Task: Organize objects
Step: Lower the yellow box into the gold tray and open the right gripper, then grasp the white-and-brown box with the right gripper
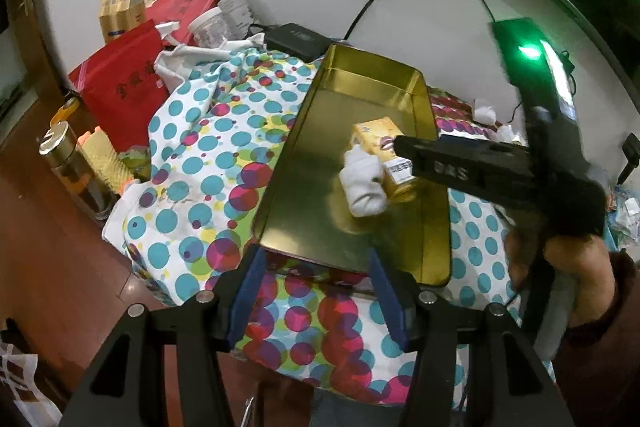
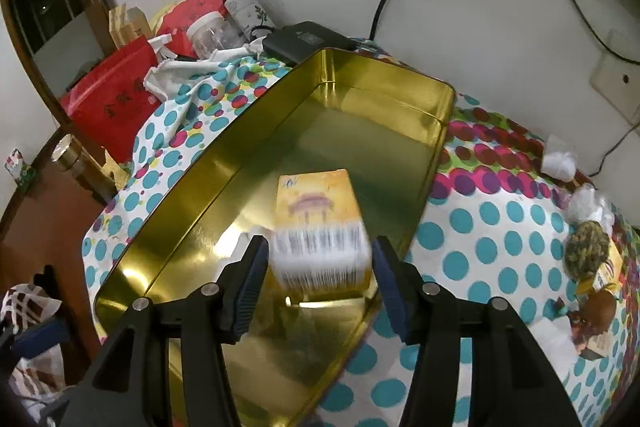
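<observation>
A gold tin tray [image 1: 280, 163] [image 2: 192, 187] lies on a polka-dot cloth. In it rest a yellow box [image 1: 376, 143] [image 2: 316, 223] with a barcode end and a white rolled item [image 1: 362, 183]. My right gripper [image 2: 320, 247] hangs over the tray with the blurred box between its fingers. A narrow gap shows at the right pad, so the gripper is open. In the left wrist view one of its fingers [image 1: 448, 159] reaches across the box. My left gripper [image 1: 314, 255] stands open at the tray's near edge with nothing between its pads.
Red bags [image 1: 120, 83], a spray bottle [image 2: 244, 3], a clear jar [image 1: 210, 27], a black adapter [image 2: 304, 39] and a flask [image 1: 68, 163] crowd the back left. White tissue clumps [image 2: 560, 159] and another yellow box [image 2: 600, 279] lie at the right. A hand [image 1: 568, 267] holds the right gripper.
</observation>
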The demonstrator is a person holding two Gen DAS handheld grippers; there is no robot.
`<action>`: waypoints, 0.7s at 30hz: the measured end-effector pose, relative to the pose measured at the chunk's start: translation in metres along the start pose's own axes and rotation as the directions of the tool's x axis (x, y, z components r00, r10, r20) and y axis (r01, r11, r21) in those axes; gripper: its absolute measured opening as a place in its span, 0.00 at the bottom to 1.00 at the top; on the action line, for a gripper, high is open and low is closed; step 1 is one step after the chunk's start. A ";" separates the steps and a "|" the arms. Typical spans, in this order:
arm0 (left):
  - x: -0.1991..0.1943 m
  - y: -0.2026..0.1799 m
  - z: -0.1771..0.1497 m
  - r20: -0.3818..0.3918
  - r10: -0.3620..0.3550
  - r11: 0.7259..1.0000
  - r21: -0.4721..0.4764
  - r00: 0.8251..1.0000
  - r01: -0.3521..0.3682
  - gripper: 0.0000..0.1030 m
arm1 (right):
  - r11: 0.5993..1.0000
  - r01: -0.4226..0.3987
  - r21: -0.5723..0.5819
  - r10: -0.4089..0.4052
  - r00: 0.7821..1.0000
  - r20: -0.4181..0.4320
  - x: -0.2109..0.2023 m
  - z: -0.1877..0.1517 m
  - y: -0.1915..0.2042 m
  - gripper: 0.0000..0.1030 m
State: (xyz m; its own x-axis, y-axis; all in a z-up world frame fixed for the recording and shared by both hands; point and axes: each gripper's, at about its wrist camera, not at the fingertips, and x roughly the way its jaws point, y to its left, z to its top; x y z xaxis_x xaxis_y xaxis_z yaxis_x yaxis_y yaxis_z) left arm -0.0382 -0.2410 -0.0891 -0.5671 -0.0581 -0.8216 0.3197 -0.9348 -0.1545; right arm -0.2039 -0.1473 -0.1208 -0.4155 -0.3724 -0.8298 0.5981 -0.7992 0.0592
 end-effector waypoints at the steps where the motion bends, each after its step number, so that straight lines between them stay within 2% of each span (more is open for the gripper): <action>1: -0.001 -0.004 0.001 0.002 -0.008 1.000 0.007 1.000 0.008 0.54 | 1.000 -0.001 0.005 0.001 1.000 0.011 -0.007 -0.003 -0.003 0.52; 2: -0.001 -0.008 0.002 0.001 -0.014 1.000 0.012 1.000 0.014 0.54 | 1.000 -0.006 0.007 0.006 1.000 0.024 -0.014 -0.007 -0.006 0.53; 4: 0.001 -0.019 0.003 -0.010 -0.030 0.999 0.029 0.999 0.031 0.54 | 1.000 -0.008 0.013 0.007 0.999 0.054 -0.033 -0.018 -0.016 0.64; 6: 0.003 -0.031 0.003 -0.016 -0.048 0.998 0.047 0.999 0.049 0.55 | 1.000 0.002 0.021 -0.004 0.996 0.092 -0.054 -0.032 -0.028 0.67; 13: 0.014 -0.086 -0.005 -0.074 -0.123 0.981 0.140 0.990 0.133 0.56 | 0.997 0.071 0.044 -0.077 0.983 0.167 -0.122 -0.088 -0.097 0.70; 18: 0.025 -0.117 -0.011 -0.121 -0.141 0.974 0.159 0.983 0.159 0.56 | 0.991 0.130 0.024 -0.132 0.979 0.157 -0.143 -0.115 -0.159 0.74; 21: 0.033 -0.132 -0.014 -0.147 -0.126 0.973 0.175 0.981 0.151 0.56 | 0.984 0.173 -0.050 -0.166 0.979 0.119 -0.137 -0.125 -0.191 0.74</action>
State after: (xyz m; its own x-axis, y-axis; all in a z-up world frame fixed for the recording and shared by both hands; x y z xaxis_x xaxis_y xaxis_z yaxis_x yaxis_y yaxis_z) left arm -0.0888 -0.1150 -0.1035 -0.4853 0.1123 -0.8671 0.0921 -0.9796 -0.1785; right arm -0.1751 0.1152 -0.0878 -0.5876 -0.2881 -0.7562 0.5507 -0.8271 -0.1128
